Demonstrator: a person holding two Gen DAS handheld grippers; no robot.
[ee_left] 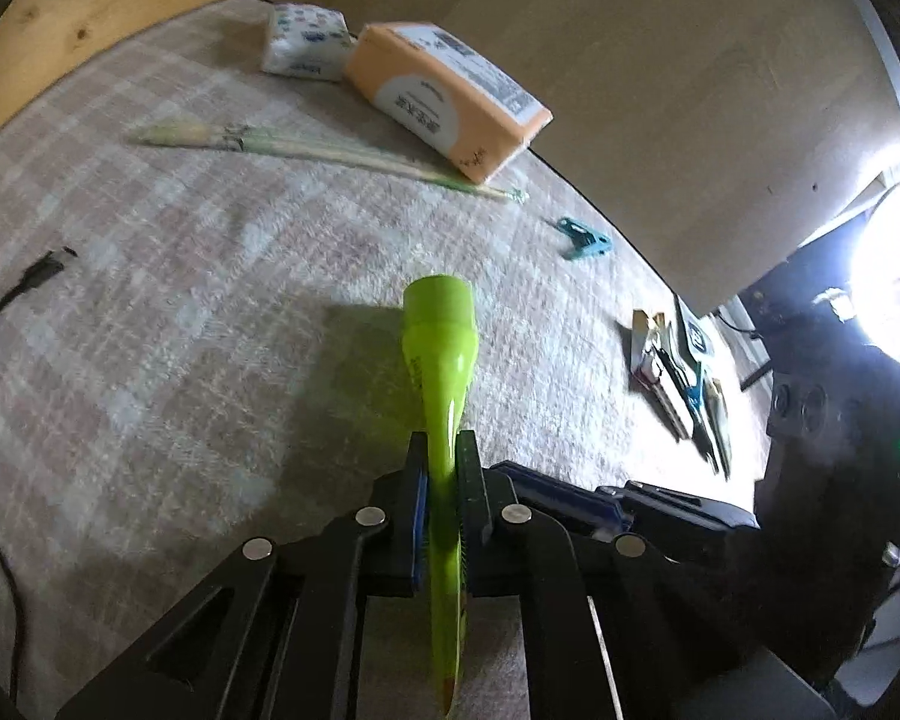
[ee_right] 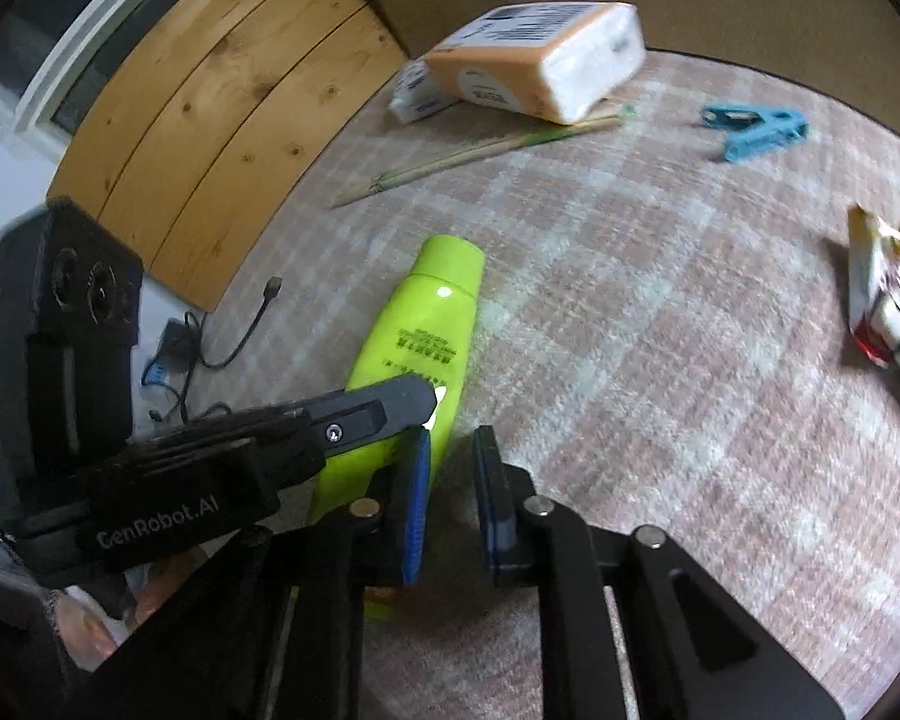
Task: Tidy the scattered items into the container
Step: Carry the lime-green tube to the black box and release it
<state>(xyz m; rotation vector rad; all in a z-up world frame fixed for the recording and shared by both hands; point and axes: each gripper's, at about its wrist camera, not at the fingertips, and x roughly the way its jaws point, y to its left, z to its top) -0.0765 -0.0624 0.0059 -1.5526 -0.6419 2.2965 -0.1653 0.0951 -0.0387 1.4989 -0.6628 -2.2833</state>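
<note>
Your left gripper (ee_left: 444,468) pinches green tube (ee_left: 441,360), cap toward 12 o'clock | soft, slick: hold flat midbody | right gripper (ee_right: 453,468) narrowly parted, empty.

Around the green tube (ee_right: 417,354) the checked cloth (ee_right: 660,300) lies bare on its far and right sides. Beyond the tube, chopsticks (ee_right: 474,156) run crosswise under the orange tissue pack (ee_right: 540,75). A blue clip (ee_right: 756,129) and snack packets (ee_right: 882,312) sit well off right; a black cable (ee_right: 252,324) lies left.
</note>
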